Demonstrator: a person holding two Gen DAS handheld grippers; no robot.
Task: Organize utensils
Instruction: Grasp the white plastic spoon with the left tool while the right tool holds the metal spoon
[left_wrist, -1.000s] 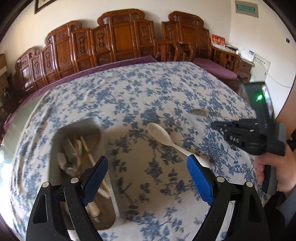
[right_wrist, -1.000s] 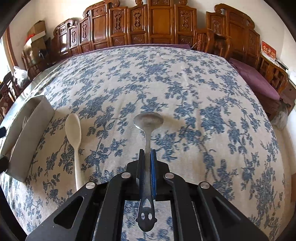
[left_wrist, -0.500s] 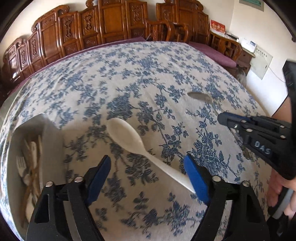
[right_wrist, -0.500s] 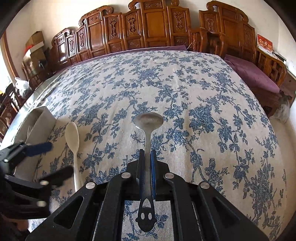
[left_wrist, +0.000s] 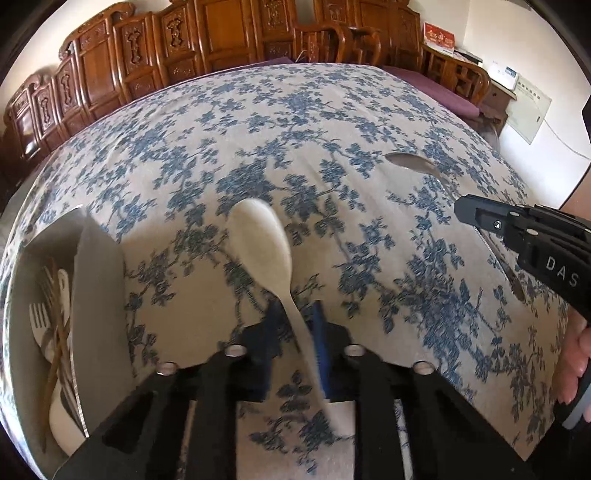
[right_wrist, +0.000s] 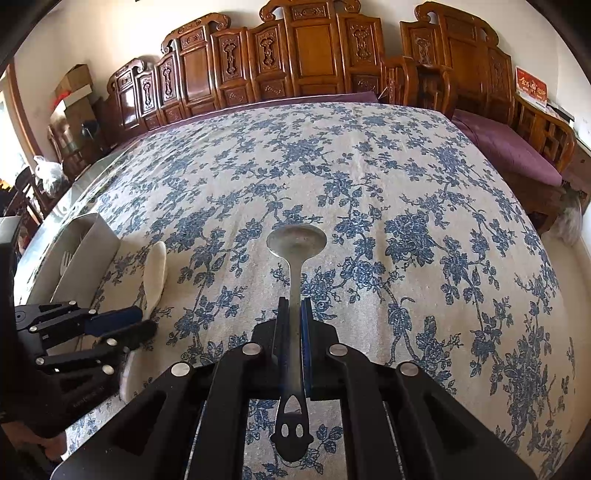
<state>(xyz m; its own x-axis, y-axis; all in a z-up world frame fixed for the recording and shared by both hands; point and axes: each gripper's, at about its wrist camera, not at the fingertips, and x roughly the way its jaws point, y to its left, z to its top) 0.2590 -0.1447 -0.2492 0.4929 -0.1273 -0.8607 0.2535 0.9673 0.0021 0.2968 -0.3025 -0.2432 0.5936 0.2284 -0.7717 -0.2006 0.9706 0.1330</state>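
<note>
Progress looks well along: the open grey rectangular utensil box (left_wrist: 99, 295) at the table's left edge already holds a white fork, wooden chopsticks and other pieces, while 2 spoons remain outside it on the blue-flowered tablecloth (right_wrist: 369, 177). The left gripper (left_wrist: 295, 332) is closing its blue pads on the handle of the long cream-coloured plastic spoon (left_wrist: 262, 240), which lies just right of the box with its bowl pointing away from the gripper. The right gripper (right_wrist: 293, 332) is clamped tight on the stem of the grey metal spoon (right_wrist: 297, 243); this one has a round, shallow bowl and a cut-out face at its handle end, and sits further right. Both spoons likely still need carrying into the box.
</note>
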